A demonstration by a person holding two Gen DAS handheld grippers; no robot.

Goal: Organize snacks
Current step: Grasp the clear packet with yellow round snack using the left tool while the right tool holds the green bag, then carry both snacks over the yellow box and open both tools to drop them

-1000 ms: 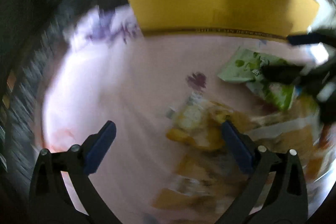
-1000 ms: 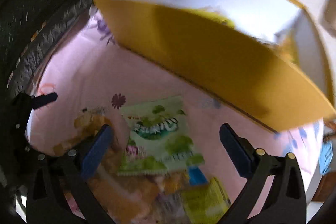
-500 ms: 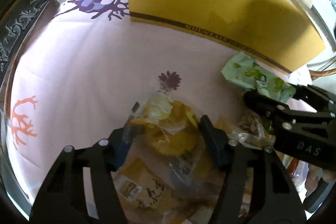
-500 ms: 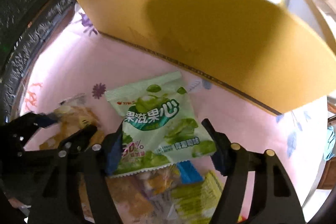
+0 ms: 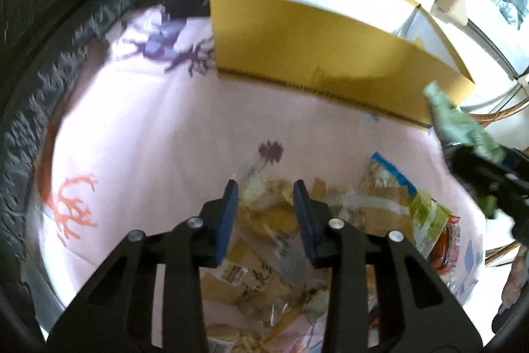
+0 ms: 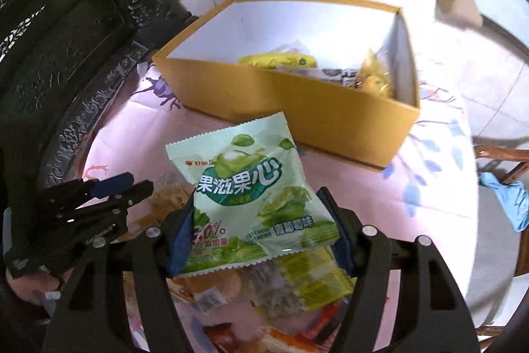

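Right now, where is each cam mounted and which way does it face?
Left wrist: on the left tongs, angled down at the yellowish snack packet they are closing on; right tongs at its right edge.
Right wrist: on the right tongs, angled down, clamping the green packet; left tongs and a dark sleeve at left.
Shared: yellow box, pink tablecloth, snack pile.

Green snack packet (image 6: 254, 197) between the right hand-held gripper (image 6: 261, 234) pads, large white characters 果滋果心, "30%" in red beside the left pad, smaller print too blurred to read
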